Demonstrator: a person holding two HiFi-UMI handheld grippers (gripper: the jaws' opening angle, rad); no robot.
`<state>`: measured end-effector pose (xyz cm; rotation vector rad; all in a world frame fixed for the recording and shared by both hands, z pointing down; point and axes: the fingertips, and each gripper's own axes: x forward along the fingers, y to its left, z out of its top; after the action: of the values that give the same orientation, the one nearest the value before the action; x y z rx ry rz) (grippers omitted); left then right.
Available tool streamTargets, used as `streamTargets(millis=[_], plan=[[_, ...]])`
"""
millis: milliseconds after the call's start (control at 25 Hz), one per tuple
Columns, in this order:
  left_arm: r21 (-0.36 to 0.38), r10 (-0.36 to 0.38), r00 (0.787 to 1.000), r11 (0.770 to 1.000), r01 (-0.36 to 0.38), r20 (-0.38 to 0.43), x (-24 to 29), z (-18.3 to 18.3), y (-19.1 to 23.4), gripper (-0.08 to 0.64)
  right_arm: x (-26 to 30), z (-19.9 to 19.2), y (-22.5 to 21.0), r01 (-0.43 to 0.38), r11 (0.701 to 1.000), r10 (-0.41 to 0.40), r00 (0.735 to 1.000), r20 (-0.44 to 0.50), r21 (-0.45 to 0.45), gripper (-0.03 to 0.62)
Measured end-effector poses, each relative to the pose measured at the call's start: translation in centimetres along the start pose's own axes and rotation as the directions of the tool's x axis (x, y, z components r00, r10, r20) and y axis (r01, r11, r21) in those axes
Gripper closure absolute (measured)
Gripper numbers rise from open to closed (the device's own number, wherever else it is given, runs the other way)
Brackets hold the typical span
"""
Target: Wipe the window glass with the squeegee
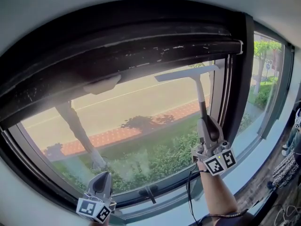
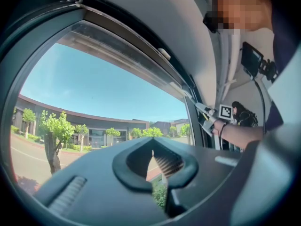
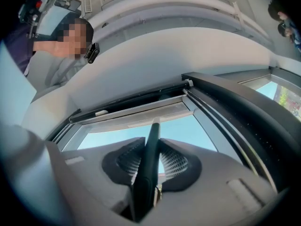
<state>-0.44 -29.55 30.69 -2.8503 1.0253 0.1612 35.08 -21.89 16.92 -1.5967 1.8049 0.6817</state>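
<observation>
Squeegee (image 1: pixel 199 89) up high on window glass (image 1: pixel 131 121), likely to start a wipe down | right claw (image 1: pixel 207 122) clamped on its handle to steer it | left claw (image 1: pixel 101 177) closed, empty, waiting low

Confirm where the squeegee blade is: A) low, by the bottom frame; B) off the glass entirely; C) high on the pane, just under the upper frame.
C: the squeegee blade lies across the top of the window glass under the upper frame, its handle gripped in the right claw.
</observation>
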Motion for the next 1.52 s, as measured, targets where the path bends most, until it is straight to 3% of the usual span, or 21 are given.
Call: streamTargets(millis=[800,1520], plan=[[-0.029,-0.007,0.996,1.0,0.004,-0.084,-1.9,-2.9,-1.9,0.555,-4.3,-2.5,0.3,0.025,0.999,-0.023,0.996,-0.089,0.024,0.491],[-0.049,-0.017,0.994,0.999,0.012,-0.11,-4.2,-3.7,-3.8,0.555,-8.4,-5.0,0.7,0.061,0.997,-0.051,0.983,-0.176,0.048,0.491]])
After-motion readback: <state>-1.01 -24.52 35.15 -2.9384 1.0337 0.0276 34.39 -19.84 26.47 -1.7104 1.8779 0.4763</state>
